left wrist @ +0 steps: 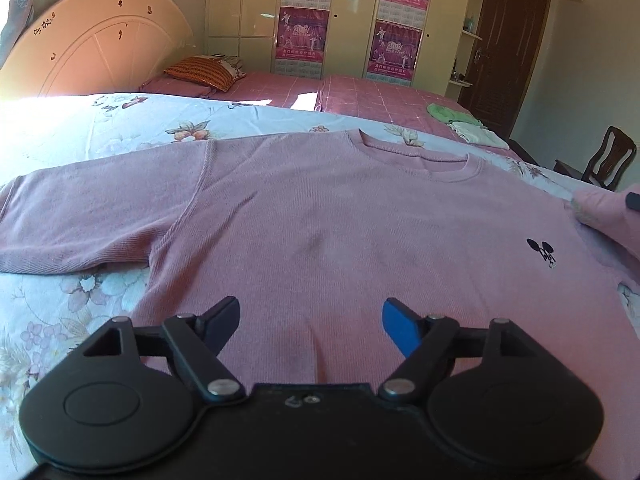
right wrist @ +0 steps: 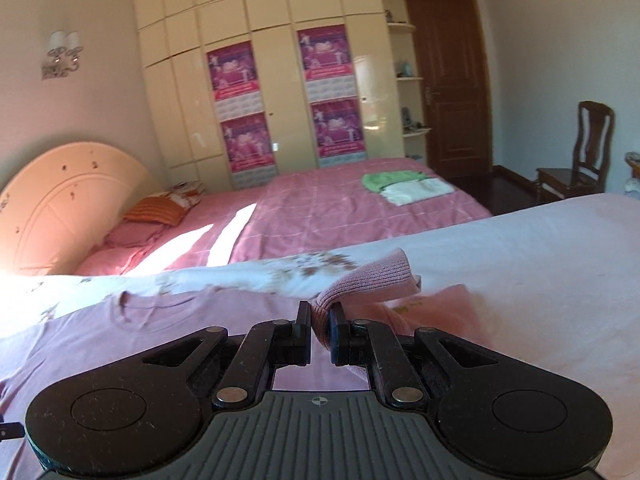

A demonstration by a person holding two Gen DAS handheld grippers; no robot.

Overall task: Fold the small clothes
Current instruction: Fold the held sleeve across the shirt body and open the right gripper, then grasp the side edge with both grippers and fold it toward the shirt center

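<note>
A pink knit sweater (left wrist: 340, 216) with a small black mouse logo lies flat, front up, on a floral bedsheet (left wrist: 80, 128). Its left sleeve (left wrist: 80, 220) is spread out sideways. My left gripper (left wrist: 311, 320) is open and empty, hovering over the sweater's lower body. My right gripper (right wrist: 320, 316) is shut on the cuff of the sweater's right sleeve (right wrist: 368, 276) and holds it lifted above the sweater (right wrist: 160, 320). The lifted sleeve also shows in the left wrist view (left wrist: 604, 212) at the right edge.
A second bed with a pink checked cover (right wrist: 340, 208) stands behind, with folded green and white clothes (right wrist: 404, 186) and an orange pillow (left wrist: 200, 72) on it. A cream headboard (left wrist: 100, 48), wardrobe, brown door and wooden chair (right wrist: 576, 160) are further back.
</note>
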